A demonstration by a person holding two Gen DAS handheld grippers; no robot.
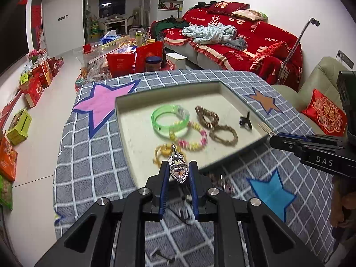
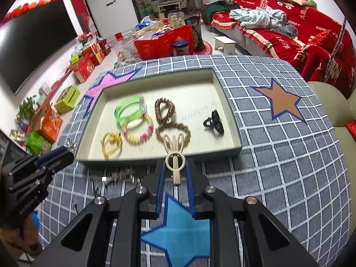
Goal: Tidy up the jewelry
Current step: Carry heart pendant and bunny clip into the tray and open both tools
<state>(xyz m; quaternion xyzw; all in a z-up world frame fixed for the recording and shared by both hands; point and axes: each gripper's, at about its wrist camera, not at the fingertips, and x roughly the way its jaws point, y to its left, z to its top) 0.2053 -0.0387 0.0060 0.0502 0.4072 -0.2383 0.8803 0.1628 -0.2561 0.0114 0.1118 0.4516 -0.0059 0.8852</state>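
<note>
A shallow beige tray (image 1: 124, 120) (image 2: 227, 102) lies on the checked cloth. In it lie a green bangle (image 1: 170, 120) (image 2: 130, 111), a pink-yellow bead bracelet (image 1: 193, 136) (image 2: 139, 132), a brown bead chain (image 1: 215, 124) (image 2: 169, 120), a gold ring piece (image 1: 162, 152) (image 2: 111, 144) and a black hair claw (image 1: 245, 121) (image 2: 214, 123). My left gripper (image 1: 178, 169) is shut on a silver heart pendant (image 1: 178, 171) at the tray's near edge. My right gripper (image 2: 175, 166) is shut on a cream hair clip (image 2: 175, 155) over the tray's near rim.
A loose beaded chain (image 2: 121, 174) (image 1: 222, 181) lies on the cloth in front of the tray. The round table's edge drops to the floor at left, where gift boxes (image 2: 66, 99) stand. A red-covered sofa (image 1: 255, 42) is behind, a beige armchair (image 1: 320, 84) at right.
</note>
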